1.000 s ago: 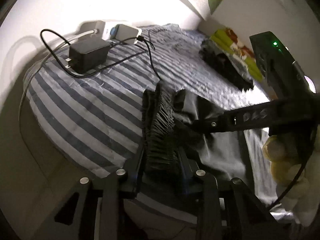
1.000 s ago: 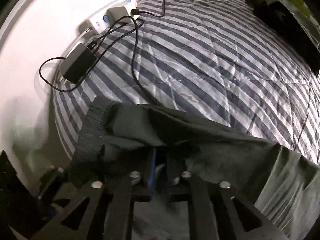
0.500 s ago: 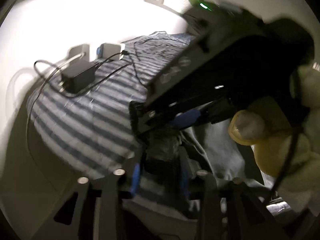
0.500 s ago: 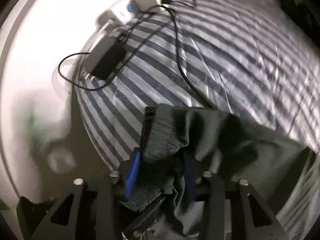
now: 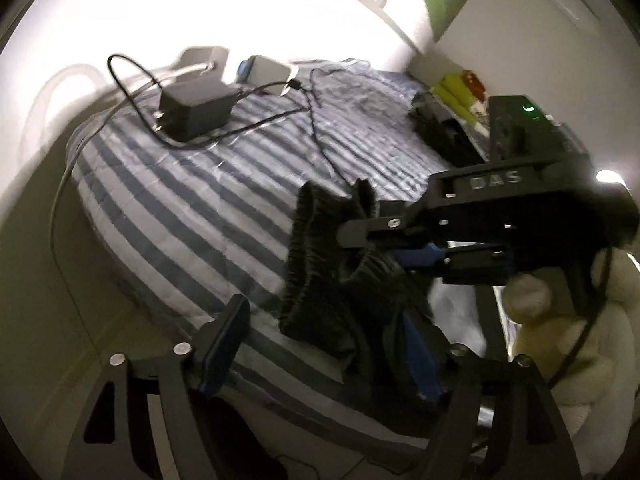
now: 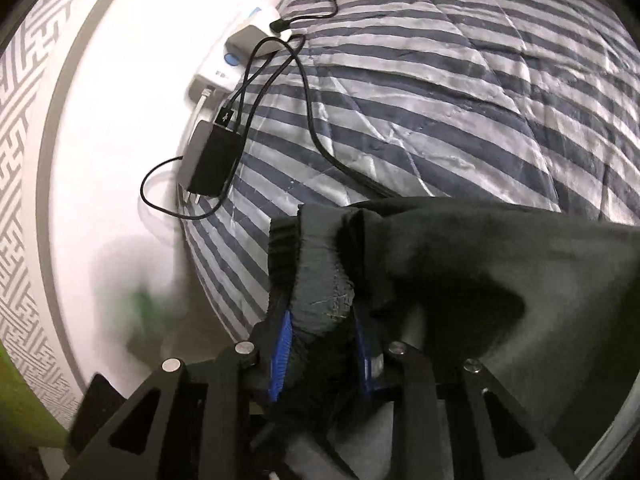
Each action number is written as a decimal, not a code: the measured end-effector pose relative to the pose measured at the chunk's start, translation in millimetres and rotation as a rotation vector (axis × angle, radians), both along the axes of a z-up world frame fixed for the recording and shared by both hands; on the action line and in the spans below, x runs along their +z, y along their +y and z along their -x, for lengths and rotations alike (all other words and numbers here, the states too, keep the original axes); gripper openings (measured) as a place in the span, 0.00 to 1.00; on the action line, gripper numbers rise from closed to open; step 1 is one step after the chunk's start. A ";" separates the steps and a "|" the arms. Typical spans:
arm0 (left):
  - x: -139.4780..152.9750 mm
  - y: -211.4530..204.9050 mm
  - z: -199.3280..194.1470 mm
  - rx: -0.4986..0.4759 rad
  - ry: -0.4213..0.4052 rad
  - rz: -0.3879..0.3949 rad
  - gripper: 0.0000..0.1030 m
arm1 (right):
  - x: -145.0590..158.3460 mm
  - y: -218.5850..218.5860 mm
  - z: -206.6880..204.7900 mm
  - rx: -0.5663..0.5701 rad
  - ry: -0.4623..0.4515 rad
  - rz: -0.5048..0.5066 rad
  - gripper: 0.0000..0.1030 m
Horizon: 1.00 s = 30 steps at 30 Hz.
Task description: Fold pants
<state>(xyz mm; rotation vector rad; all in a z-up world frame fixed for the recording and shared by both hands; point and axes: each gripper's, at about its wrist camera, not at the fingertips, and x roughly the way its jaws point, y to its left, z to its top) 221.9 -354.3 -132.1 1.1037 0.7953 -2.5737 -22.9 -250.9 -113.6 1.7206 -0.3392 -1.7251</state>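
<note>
Dark pants [image 6: 480, 264] hang bunched over the near corner of a striped bed quilt [image 6: 440, 80]. My right gripper [image 6: 320, 344] is shut on the ribbed waistband [image 6: 284, 248], with fabric pressed between its blue pads. In the left wrist view the same right gripper [image 5: 348, 236] reaches in from the right and holds the waistband [image 5: 316, 272] up. My left gripper [image 5: 320, 344] is open. Its fingers [image 5: 224, 344] stand wide apart on either side of the hanging waistband, and the cloth partly hides the right finger.
A black charger brick [image 5: 196, 110], a white power strip [image 5: 268, 74] and loose cables [image 6: 312, 120] lie at the bed's far-left edge by the white wall. A dark pile of clothes [image 5: 444, 132] sits at the far right. A person's hand [image 5: 560, 340] holds the right gripper.
My left gripper has opened and let go of the waistband. The right gripper swung over it and now holds the gathered waistband alone, lifted a little above the quilt.
</note>
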 end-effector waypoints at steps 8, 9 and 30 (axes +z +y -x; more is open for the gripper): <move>0.1 4.8 6.5 -0.073 0.070 -0.070 0.77 | -4.0 2.4 2.3 -0.004 -0.009 0.012 0.25; 1.6 6.0 4.8 -0.078 0.084 -0.077 0.75 | -2.3 1.4 2.6 0.010 -0.004 0.004 0.27; 25.2 55.9 19.1 -0.274 0.228 -0.033 0.60 | 32.5 -53.3 -10.7 0.374 0.115 -0.324 0.44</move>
